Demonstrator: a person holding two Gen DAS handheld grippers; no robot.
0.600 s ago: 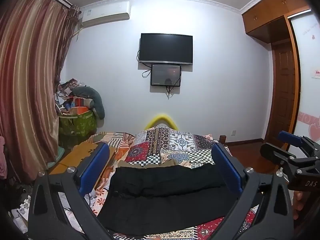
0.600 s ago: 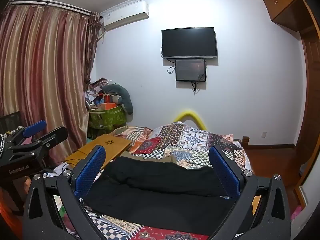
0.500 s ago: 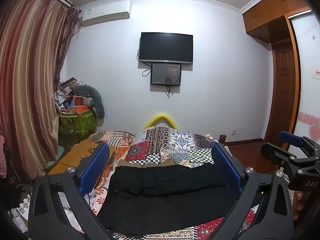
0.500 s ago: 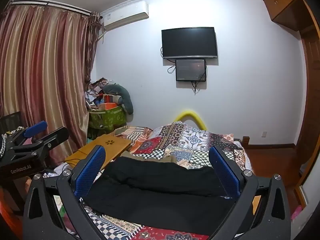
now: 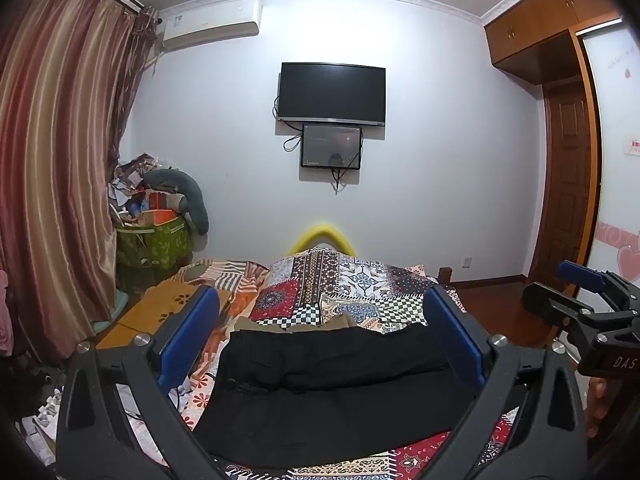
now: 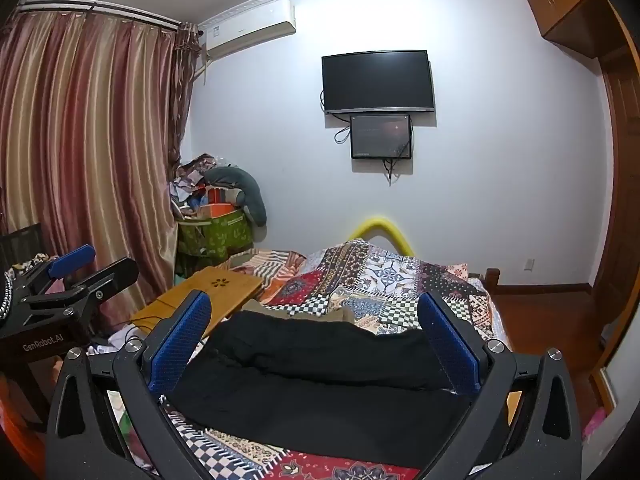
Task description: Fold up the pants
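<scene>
Black fabric pants (image 5: 332, 392) laid flat across patchwork quilt-covered bed (image 5: 352, 284), left gripper (image 5: 324, 336) and right gripper (image 6: 316, 336) near them, jaws wide apart, holding nothing, wall-mounted black television (image 5: 332, 94) far.

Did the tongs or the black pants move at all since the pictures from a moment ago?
Nothing visibly changed. The left tongs and right tongs hang wide open above the black pants, touching nothing, just as before. The pants lie in the same spot on the patchwork quilt.
</scene>
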